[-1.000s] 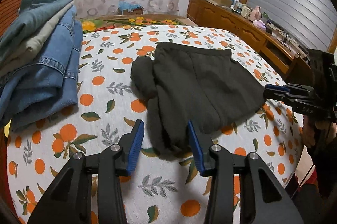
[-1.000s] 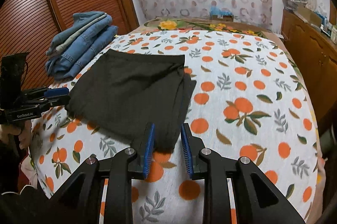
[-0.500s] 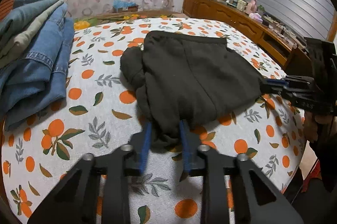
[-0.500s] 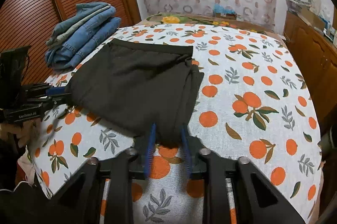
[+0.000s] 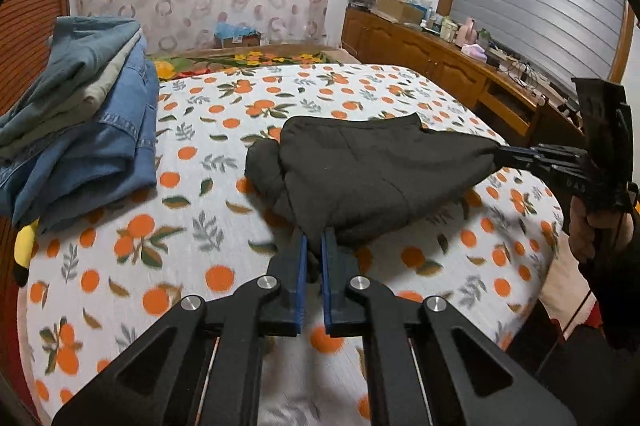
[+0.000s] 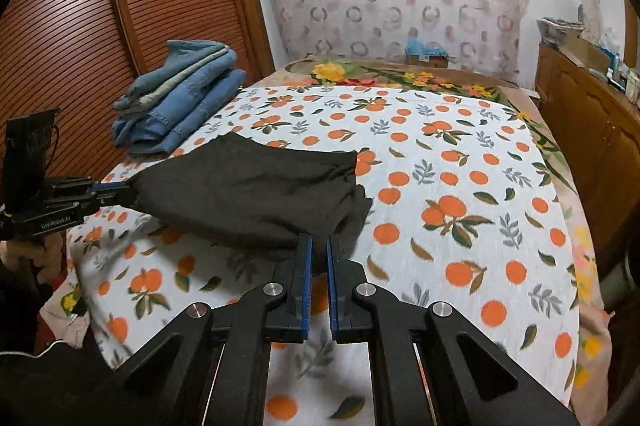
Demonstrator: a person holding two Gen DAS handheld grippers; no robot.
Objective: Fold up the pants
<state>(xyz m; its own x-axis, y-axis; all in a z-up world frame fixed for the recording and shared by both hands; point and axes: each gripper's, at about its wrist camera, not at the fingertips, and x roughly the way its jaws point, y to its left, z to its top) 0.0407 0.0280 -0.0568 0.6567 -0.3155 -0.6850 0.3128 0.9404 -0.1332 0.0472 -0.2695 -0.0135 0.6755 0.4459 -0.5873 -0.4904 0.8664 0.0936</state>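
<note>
Dark folded pants (image 5: 372,170) lie on the orange-print bed sheet (image 5: 200,226), with their near edge lifted off it. My left gripper (image 5: 314,246) is shut on one near corner of the pants. My right gripper (image 6: 319,246) is shut on the other near corner. The pants (image 6: 256,194) hang stretched between the two grippers. The right gripper also shows at the right of the left wrist view (image 5: 500,154), and the left gripper at the left of the right wrist view (image 6: 120,190). The far edge still rests on the bed.
A stack of folded jeans (image 5: 80,130) sits at the bed's left side, also seen in the right wrist view (image 6: 180,94). A wooden sideboard (image 5: 460,74) with clutter runs along the right. A brown slatted wardrobe (image 6: 80,26) stands left of the bed.
Both grippers have closed on the near corners of the pants and lifted them. The near edge has risen off the sheet and the cloth now stretches between them.
</note>
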